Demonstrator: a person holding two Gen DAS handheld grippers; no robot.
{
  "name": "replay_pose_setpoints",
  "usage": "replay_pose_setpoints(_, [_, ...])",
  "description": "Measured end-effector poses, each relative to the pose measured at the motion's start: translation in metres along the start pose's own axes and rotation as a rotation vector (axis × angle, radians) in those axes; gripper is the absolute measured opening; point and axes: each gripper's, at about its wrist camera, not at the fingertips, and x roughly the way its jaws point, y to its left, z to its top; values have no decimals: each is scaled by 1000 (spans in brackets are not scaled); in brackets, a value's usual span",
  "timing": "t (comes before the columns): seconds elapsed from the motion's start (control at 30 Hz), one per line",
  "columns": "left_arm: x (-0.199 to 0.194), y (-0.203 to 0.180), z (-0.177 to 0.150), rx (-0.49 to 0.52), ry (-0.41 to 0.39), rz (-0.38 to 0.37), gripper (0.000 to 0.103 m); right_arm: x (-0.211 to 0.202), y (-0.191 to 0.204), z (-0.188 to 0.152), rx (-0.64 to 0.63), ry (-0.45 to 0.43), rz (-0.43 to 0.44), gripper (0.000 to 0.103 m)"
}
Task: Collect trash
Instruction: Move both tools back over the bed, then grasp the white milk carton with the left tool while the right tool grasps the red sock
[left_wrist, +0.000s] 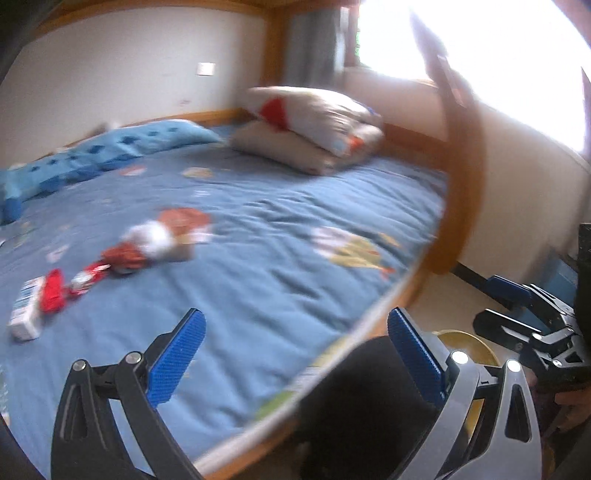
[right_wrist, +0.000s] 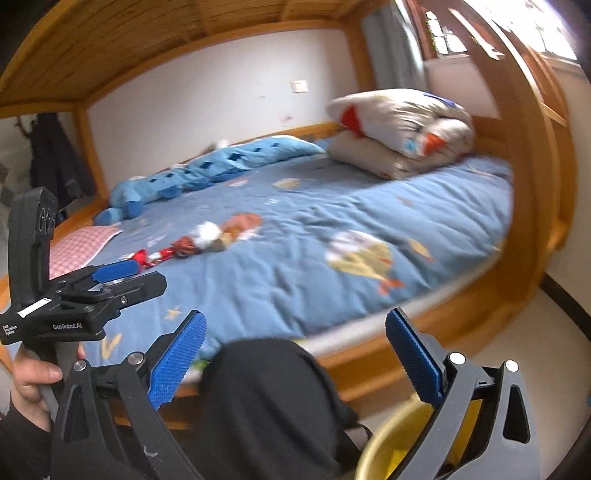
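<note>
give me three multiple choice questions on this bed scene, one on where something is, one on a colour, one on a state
1. Where does the trash lie?
A. on the blue bedspread
B. on the floor
C. on the folded quilt

2. What colour is the bin by the bed?
A. green
B. yellow
C. white

3. How do the left gripper and right gripper stand?
A. both open, holding nothing
B. both shut on wrappers
C. left shut, right open

Answers:
1 A, the wrappers and small carton lie in a row on the bedspread.
2 B, its rim shows yellow on the floor below the bed frame.
3 A, each pair of blue pads stands wide apart with nothing between.
</note>
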Motion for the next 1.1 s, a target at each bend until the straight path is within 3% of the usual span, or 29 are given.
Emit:
replay_pose_setpoints(0.23, [-21, 84, -2, -113, -19, 182, 99, 53, 62, 22, -80, 12, 171, 94])
replay_pose_setpoints(0.47, [-43, 150, -4, -191, -40, 318, 99, 99, 124, 39, -153, 31, 297, 94])
replay_pose_setpoints(0.63, [-49, 188, -6, -225, -37, 368, 99, 135, 167, 45, -172, 104, 378, 94])
replay_pose_setpoints(1.1, [-36, 284, -13, -334, 18, 450, 99, 196, 232, 61, -186, 168, 482, 94])
